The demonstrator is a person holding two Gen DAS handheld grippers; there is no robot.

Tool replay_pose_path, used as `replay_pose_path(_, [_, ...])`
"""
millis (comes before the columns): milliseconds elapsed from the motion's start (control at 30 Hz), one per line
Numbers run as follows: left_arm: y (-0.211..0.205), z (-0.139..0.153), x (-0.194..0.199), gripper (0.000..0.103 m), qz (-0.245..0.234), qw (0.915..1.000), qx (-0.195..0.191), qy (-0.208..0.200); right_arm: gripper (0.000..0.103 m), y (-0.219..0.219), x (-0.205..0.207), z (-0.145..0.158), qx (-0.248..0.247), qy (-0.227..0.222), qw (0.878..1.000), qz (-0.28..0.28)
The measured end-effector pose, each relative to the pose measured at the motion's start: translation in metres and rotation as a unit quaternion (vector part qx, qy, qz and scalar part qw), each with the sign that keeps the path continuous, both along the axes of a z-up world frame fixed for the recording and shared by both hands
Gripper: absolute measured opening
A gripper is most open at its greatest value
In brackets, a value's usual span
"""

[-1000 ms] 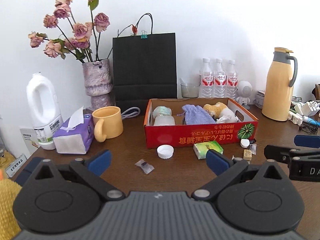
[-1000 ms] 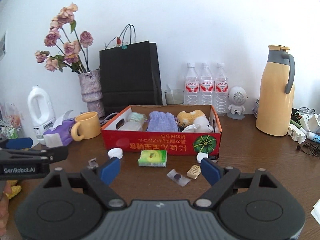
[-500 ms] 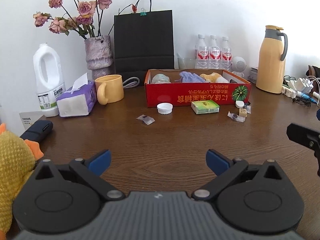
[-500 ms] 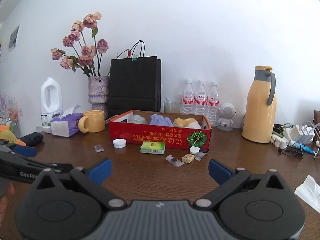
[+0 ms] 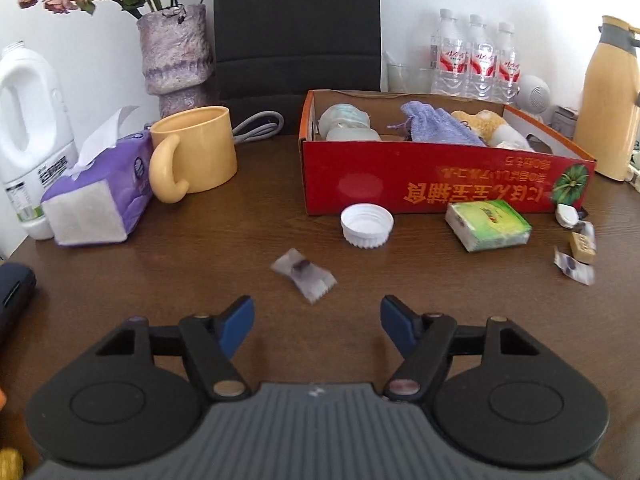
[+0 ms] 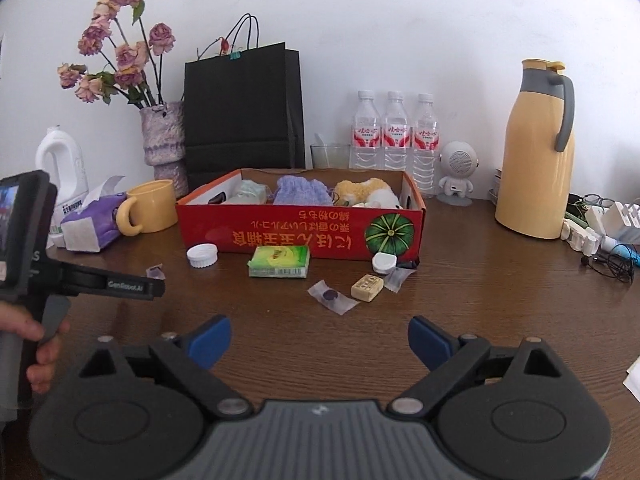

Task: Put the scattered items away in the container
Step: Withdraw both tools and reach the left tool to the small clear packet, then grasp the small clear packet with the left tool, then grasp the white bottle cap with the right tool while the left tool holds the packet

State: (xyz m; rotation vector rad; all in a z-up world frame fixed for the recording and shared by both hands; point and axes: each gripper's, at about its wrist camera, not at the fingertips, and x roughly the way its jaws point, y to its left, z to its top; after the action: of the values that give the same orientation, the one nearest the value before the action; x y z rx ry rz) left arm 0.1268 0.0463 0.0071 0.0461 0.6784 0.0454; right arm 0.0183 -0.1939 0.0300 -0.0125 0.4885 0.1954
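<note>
The red cardboard box (image 5: 440, 188) holds a purple pouch, a plush toy and pale items. My left gripper (image 5: 317, 326) hovers just short of a small wrapped candy (image 5: 304, 274); its jaws are closing with nothing between them. A white cap (image 5: 367, 225) and a green tissue pack (image 5: 488, 225) lie before the box. My right gripper (image 6: 320, 340) is wide, its jaws closing slightly and empty, just short of a dark wrapped candy (image 6: 332, 296), a tan block (image 6: 367, 288) and a white case (image 6: 384, 263).
A yellow mug (image 5: 196, 150), a purple tissue pack (image 5: 96, 196), a white jug (image 5: 28, 120) and a vase stand at the left. A black bag, water bottles (image 6: 394, 136) and a yellow thermos (image 6: 534, 152) line the back. Cables and plugs (image 6: 600, 228) lie far right.
The left gripper drew back, then came forward and down close to the wrapped candy, its jaws narrower. The right gripper rose and pulled back, then sank toward the table.
</note>
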Motion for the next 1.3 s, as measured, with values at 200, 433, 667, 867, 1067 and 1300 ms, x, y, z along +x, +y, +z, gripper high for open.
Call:
replay_pose_path(200, [0.013,-0.006,0.026,0.058,0.025,0.9993,-0.024,0.013,0.095,0.021,0.033,0.003,0.008,0.001,0.999,0.043])
replay_pose_path(433, [0.016,-0.005,0.031,0.022,0.026,0.9994,-0.024,0.005,0.095,0.050,0.073,-0.007,-0.020,0.019,0.995,0.100])
replay_pose_path(667, [0.029,0.004,0.003,0.021,0.035,0.9988,-0.027,-0.021,0.093,0.086,0.127,-0.018,-0.019,0.051,0.989,0.137])
replay_pose_path(867, [0.050,0.027,-0.048,0.021,0.057,0.9933,-0.068,-0.074,0.085,0.119,0.165,-0.024,-0.007,0.081,0.986,0.142])
replay_pose_path(1067, [0.052,0.032,-0.066,0.021,0.059,0.9927,-0.051,-0.092,0.062,0.153,0.197,-0.036,-0.045,0.101,0.985,0.135])
replay_pose_path(1300, [0.056,0.035,-0.070,0.021,0.061,0.9921,-0.060,-0.091,0.039,0.166,0.204,-0.039,-0.041,0.094,0.984,0.149])
